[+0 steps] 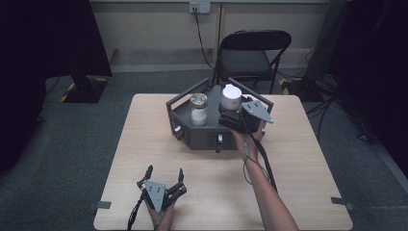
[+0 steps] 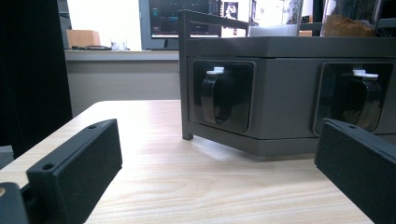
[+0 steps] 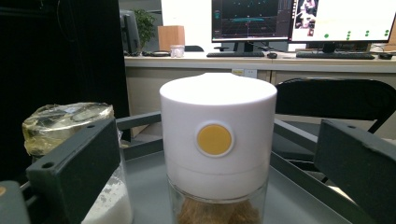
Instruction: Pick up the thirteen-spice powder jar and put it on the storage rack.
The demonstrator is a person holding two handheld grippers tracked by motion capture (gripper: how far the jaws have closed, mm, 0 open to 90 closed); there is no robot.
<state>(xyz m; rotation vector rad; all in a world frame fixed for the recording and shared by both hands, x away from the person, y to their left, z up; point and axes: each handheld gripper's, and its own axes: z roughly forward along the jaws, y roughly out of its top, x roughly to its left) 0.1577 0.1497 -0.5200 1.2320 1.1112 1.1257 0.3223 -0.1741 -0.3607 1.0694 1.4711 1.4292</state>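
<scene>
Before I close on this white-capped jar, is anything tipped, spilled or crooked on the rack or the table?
Nothing stands out. The white-capped jar and the glass-lidded jar both stand upright on the grey rack, with no spill on the tray or the table. The right gripper is open around the white-capped jar; the left gripper rests open on the table.

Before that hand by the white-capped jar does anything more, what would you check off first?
1. Right gripper open wide enough for the white-capped jar: ok, a jaw stands on each side of it.
2. Jar centred between the jaws: ok in the right gripper view.
3. Jaws touching the jar yet: cannot tell.
4. Glass jar beside it clear of the near jaw: cannot tell, it sits close.
5. Jar upright on the grey tray: ok.
6. Left gripper out of the way: ok, open and low over the table.
</scene>
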